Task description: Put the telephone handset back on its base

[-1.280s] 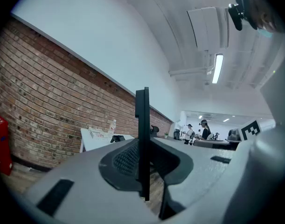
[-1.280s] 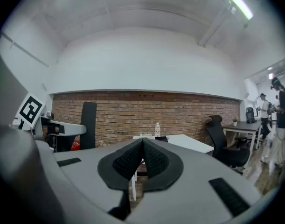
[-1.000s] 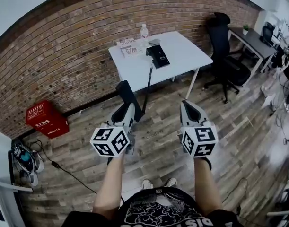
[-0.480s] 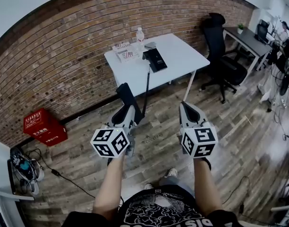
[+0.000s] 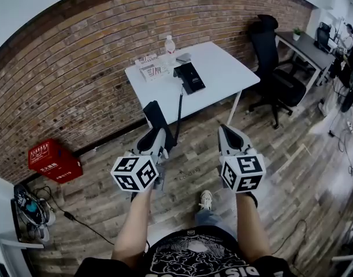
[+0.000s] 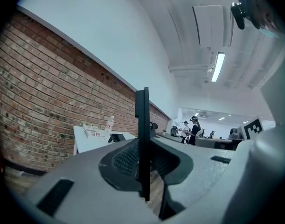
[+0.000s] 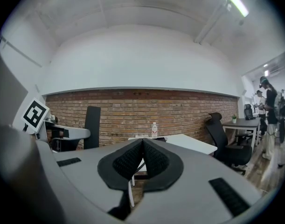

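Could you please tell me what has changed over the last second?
The person has stepped slightly closer to the white table, one shoe now forward. Nothing was grasped or released: the left gripper stays shut on the handset, its cord running to the base on the table, and the right gripper stays shut, empty.

Bottle (image 5: 170, 44) on white table (image 5: 229, 74); red box (image 5: 54, 160), perhaps plastic, near wall (image 5: 78, 79)

The head view looks steeply down from standing height, the white bench (image 5: 222, 68) far off at 12 o'clock. The gripper views ride the left tool (image 5: 155, 136) and right tool (image 5: 227, 130), facing forward toward that same bench and brick wall (image 5: 78, 79).
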A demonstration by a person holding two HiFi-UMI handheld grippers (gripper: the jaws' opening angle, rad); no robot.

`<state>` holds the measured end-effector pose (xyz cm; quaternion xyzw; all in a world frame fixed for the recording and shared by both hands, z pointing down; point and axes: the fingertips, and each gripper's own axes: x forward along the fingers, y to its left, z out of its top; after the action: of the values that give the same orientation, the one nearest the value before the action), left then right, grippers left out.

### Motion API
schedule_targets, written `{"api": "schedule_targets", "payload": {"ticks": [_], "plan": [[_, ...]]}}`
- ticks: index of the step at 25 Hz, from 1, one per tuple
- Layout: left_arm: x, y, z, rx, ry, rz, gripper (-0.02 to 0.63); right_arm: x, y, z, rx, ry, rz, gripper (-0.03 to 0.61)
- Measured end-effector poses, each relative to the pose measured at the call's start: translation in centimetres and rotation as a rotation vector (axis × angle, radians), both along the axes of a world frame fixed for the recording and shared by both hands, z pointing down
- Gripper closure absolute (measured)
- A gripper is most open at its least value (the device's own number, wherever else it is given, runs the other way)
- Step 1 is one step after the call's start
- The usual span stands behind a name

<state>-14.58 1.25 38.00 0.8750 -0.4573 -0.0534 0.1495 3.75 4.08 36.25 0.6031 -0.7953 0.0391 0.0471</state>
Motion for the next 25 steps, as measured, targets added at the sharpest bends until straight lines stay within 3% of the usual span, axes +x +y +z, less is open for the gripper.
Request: {"api": "schedule_targets", "payload": {"ticks": [25], "plan": [[10.5,-18.8,0.7,-0.060,-0.042,-0.102,0.543,9.2,-21.0,1.1,-0.047,-0.027,-0.163,0.577]]}}
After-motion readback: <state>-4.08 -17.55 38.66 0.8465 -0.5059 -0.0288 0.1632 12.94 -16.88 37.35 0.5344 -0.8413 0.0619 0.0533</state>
